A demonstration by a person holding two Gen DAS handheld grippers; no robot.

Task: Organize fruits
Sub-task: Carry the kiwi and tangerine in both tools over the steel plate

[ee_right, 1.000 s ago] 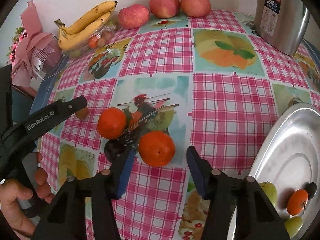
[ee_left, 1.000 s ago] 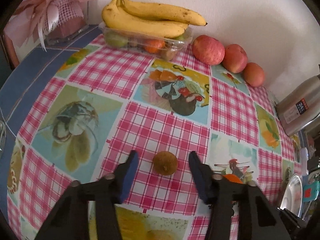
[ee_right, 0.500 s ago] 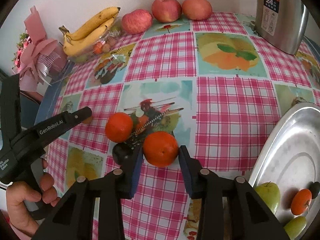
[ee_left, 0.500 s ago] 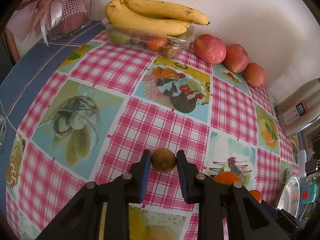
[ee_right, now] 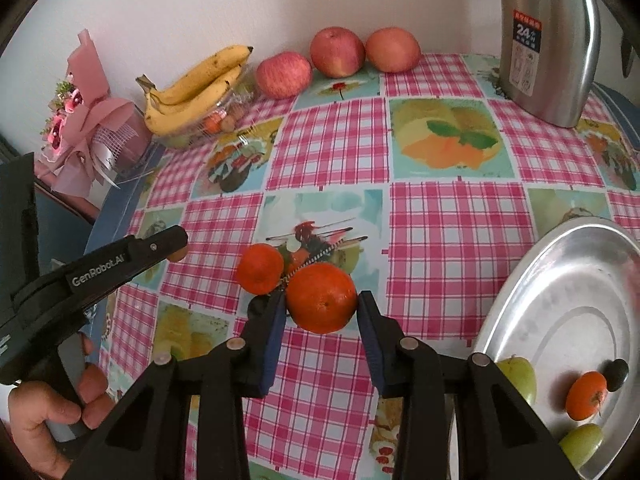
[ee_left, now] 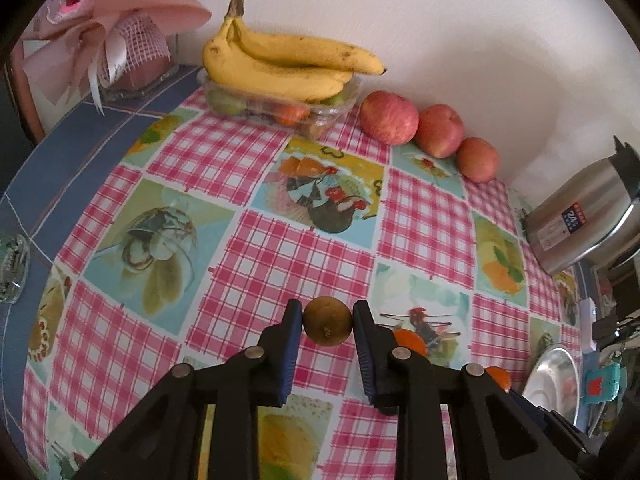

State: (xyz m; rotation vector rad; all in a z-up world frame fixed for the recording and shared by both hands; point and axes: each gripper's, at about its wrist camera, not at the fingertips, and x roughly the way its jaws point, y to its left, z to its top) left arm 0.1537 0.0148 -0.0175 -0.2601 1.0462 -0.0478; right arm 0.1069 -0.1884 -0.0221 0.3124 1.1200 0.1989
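My left gripper (ee_left: 327,322) is shut on a small brown round fruit (ee_left: 327,321), held just above the checked tablecloth. My right gripper (ee_right: 322,304) is shut on an orange (ee_right: 321,297). A second orange (ee_right: 259,268) and a dark fruit (ee_right: 258,305) lie just left of it. A steel tray (ee_right: 532,292) at the right holds green fruits (ee_right: 520,374), a small orange (ee_right: 586,395) and a dark fruit (ee_right: 615,374). The left gripper also shows in the right wrist view (ee_right: 176,248), at the left.
Bananas (ee_left: 280,64) lie on a clear box of fruit (ee_left: 276,110) at the back by the wall. Three apples (ee_left: 389,117) line the wall beside it. A steel kettle (ee_right: 548,44) stands back right. A pink bouquet (ee_left: 108,32) stands at the back left.
Both grippers have gone from open to shut, the left on the brown fruit, the right on the orange. Both have since risen a little with their fruit.
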